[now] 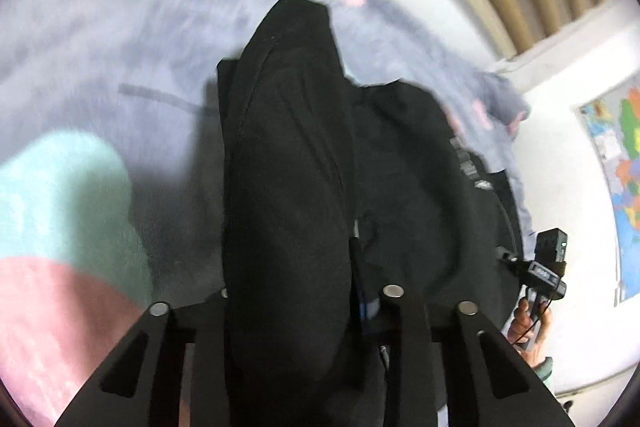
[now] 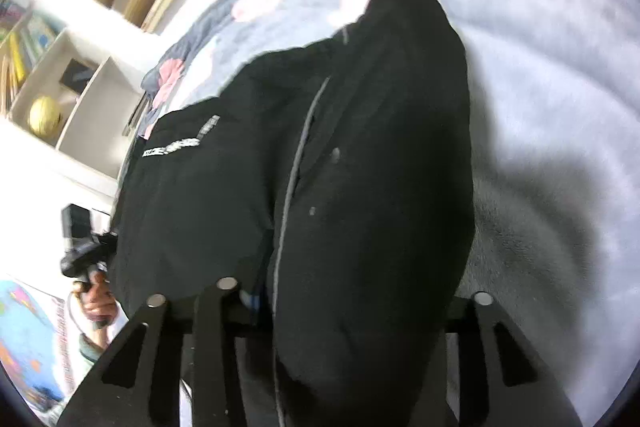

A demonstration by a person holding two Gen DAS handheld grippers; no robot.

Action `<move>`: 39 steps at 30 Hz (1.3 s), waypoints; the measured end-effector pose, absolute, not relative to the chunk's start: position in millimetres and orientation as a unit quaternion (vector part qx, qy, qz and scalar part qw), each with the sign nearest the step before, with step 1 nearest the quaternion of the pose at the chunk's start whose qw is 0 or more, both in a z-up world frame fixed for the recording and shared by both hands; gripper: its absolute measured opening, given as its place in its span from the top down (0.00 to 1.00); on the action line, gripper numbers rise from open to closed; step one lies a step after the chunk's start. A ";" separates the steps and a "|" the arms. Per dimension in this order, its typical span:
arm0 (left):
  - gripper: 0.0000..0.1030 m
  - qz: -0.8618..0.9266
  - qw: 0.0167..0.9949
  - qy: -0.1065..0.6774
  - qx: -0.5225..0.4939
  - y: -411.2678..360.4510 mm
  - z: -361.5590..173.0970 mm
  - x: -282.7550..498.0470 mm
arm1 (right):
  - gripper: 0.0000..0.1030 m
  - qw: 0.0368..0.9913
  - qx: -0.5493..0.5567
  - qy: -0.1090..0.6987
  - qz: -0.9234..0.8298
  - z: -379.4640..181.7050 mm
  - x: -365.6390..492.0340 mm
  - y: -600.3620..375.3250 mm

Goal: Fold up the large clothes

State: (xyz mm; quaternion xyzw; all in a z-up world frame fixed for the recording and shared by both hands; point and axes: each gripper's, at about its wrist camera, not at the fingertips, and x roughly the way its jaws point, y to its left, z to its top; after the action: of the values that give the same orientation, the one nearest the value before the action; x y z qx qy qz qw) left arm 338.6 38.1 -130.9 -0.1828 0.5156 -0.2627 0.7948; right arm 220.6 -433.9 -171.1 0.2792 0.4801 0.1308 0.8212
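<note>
Now | we are gripping the black fleece garment (image 1: 288, 187) in both left gripper (image 1: 288, 307) and right gripper (image 2: 352, 299), closed on cloth | it is hanging lengthwise ahead, over the grey floral blanket (image 1: 100, 59) | both equally near

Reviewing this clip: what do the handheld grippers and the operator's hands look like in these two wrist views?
Both grippers are matte black, with flat angled fingers showing triangular cutouts and round silver studs. The right gripper, seen from the left wrist, carries a boxy black camera and thin black cable; a bare hand with a greenish cuff grips its handle.
</note>
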 end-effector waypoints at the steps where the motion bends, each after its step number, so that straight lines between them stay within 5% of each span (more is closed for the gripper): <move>1: 0.72 -0.272 0.802 0.499 -0.182 39.5 -119.9 332.1 | 0.62 0.834 0.263 0.466 0.130 -158.7 214.4 -427.7; 11: 0.74 -0.329 0.848 0.395 -0.132 45.1 -2.9 222.9 | 0.65 0.884 0.165 0.417 0.131 -42.0 117.9 -367.9; 18: 0.74 -0.346 0.851 0.375 -0.128 81.6 24.3 138.3 | 0.65 0.889 0.127 0.422 0.128 -0.7 53.7 -353.3; 28: 0.73 -0.294 0.829 0.447 -0.161 118.8 -80.8 103.7 | 0.65 0.857 0.166 0.481 0.086 -75.0 49.8 -358.9; 30: 0.63 -0.266 0.818 0.474 -0.188 137.6 -112.4 110.6 | 0.64 0.848 0.199 0.486 0.069 -92.7 50.7 -374.9; 32: 0.58 -0.246 0.791 0.502 -0.250 163.4 -146.2 117.7 | 0.58 0.839 0.234 0.490 0.051 -111.6 44.1 -389.9; 36: 0.41 -0.257 0.730 0.509 -0.377 211.3 -192.8 115.3 | 0.28 0.828 0.259 0.497 0.017 -135.7 24.3 -410.4; 39: 0.40 -0.254 0.732 0.500 -0.387 226.2 -189.7 104.9 | 0.24 0.825 0.278 0.491 -0.002 -131.8 10.3 -418.5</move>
State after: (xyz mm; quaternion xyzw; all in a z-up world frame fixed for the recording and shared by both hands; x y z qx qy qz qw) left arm 104.9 226.2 -189.7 -0.3875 0.4999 -0.2538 0.7318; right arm 10.3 -418.5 -131.8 0.2778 0.4915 -0.0019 0.8254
